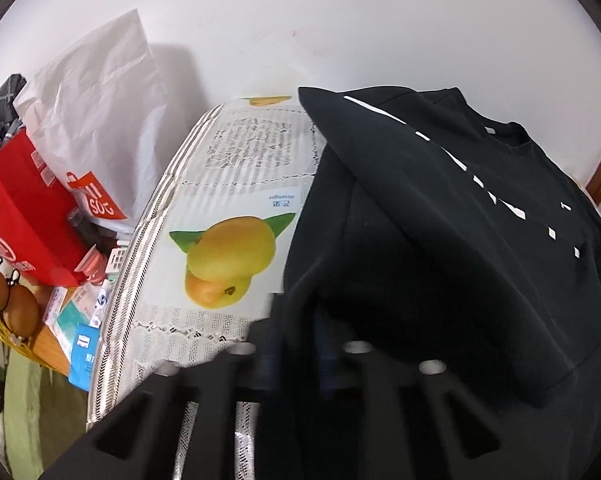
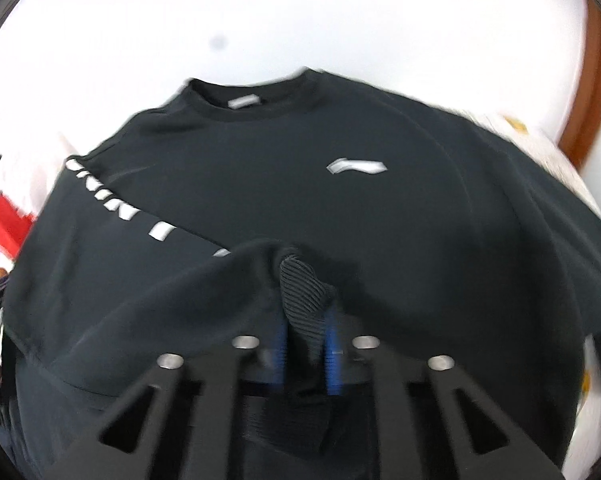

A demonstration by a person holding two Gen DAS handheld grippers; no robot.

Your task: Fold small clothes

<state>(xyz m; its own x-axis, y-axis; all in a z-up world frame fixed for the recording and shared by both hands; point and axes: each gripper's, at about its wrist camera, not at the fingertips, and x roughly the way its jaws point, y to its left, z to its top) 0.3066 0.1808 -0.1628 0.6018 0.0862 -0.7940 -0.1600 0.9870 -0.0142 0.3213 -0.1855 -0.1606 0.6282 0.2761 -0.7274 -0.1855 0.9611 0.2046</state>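
Note:
A black sweatshirt [image 1: 440,208] with white letters down one sleeve lies on a table under a mango-print cloth [image 1: 228,256]. In the right wrist view its chest [image 2: 300,184] shows a silver logo, and the neck points away from me. My left gripper [image 1: 296,328] is at the garment's near left edge, shut on a fold of the black fabric. My right gripper [image 2: 306,320] is shut on the ribbed cuff [image 2: 304,288] of a sleeve that lies across the body. The blue pads [image 2: 332,352] press on the cuff from both sides.
Left of the table stand a red paper bag [image 1: 24,216], a white plastic bag [image 1: 96,112], small boxes [image 1: 80,320] and brown round things in a yellow basket [image 1: 12,308]. A white wall is behind. A wooden door frame [image 2: 592,92] is at the right.

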